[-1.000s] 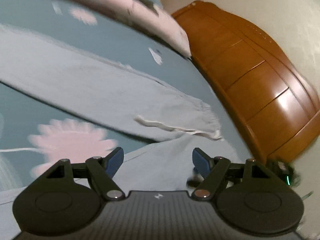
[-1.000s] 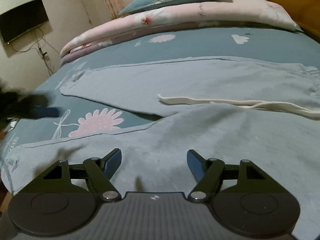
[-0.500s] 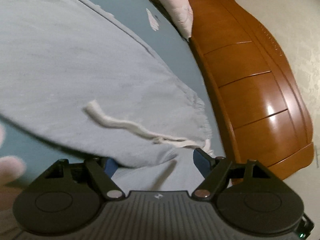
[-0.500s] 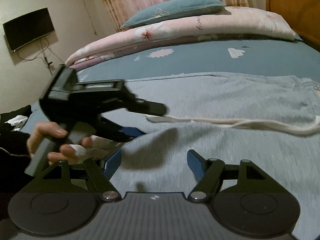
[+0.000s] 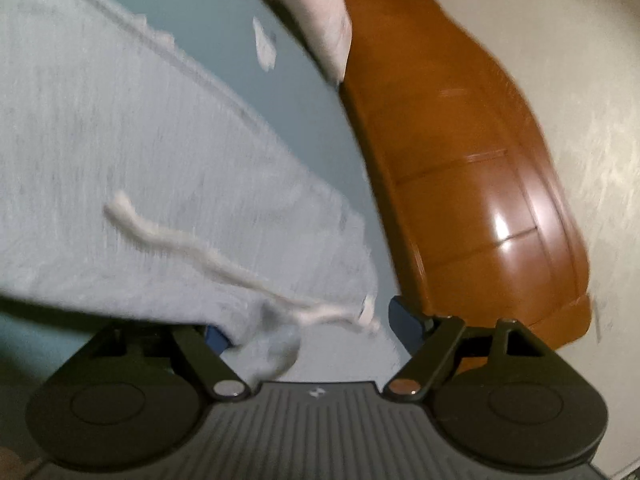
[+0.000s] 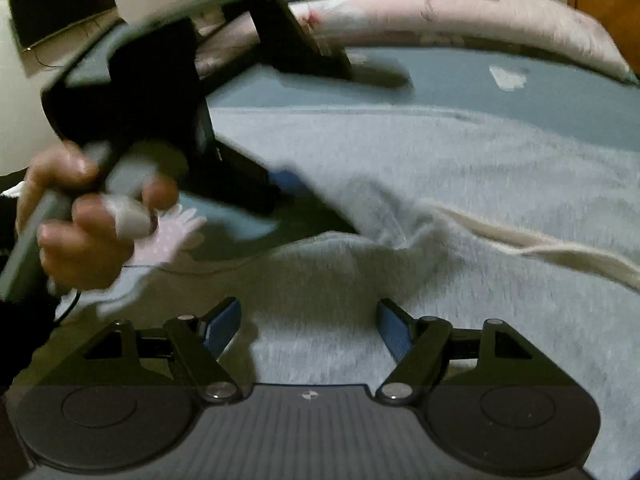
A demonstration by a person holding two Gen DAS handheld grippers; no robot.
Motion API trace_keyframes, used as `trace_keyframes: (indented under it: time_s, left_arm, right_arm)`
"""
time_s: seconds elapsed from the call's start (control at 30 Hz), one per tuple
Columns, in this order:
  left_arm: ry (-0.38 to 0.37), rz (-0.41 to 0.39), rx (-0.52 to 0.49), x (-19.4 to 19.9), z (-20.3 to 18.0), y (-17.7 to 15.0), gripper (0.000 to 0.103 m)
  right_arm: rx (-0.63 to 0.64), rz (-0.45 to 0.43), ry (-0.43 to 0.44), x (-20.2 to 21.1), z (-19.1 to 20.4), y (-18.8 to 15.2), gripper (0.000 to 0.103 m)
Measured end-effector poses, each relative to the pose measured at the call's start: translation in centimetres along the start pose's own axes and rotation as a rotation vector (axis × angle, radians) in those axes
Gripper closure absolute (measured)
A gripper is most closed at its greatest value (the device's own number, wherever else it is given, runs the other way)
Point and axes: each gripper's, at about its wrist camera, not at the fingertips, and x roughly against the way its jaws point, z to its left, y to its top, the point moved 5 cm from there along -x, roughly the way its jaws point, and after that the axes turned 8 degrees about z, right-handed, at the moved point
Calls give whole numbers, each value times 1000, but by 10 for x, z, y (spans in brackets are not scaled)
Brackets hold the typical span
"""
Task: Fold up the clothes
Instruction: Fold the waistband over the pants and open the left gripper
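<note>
Bed's grey trousers (image 5: pixel 160 168) between left claw (image 5: pixel 310 322)

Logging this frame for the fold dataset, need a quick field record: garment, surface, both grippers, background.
garment: light grey sweatpants, spread flat, white drawstring lying loose on top
surface: teal floral bed sheet
left gripper: open, a fold of the garment's edge between its fingers
right gripper: open, above grey fabric, nothing held
background: wooden headboard, pink quilt, wall TV
</note>
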Motion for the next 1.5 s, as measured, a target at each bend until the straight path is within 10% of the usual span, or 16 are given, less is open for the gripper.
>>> trace_keyframes:
  time_s: [0.9,1.5]
  left_arm:
    - [-85,44,-35,20,-26,4,23]
    - [191,132,-61,80,-3,-100,27]
  right_arm:
    - [-72,2,78,-27,-7,23,20]
    - [-41,103,-48,51,-18,-58,19]
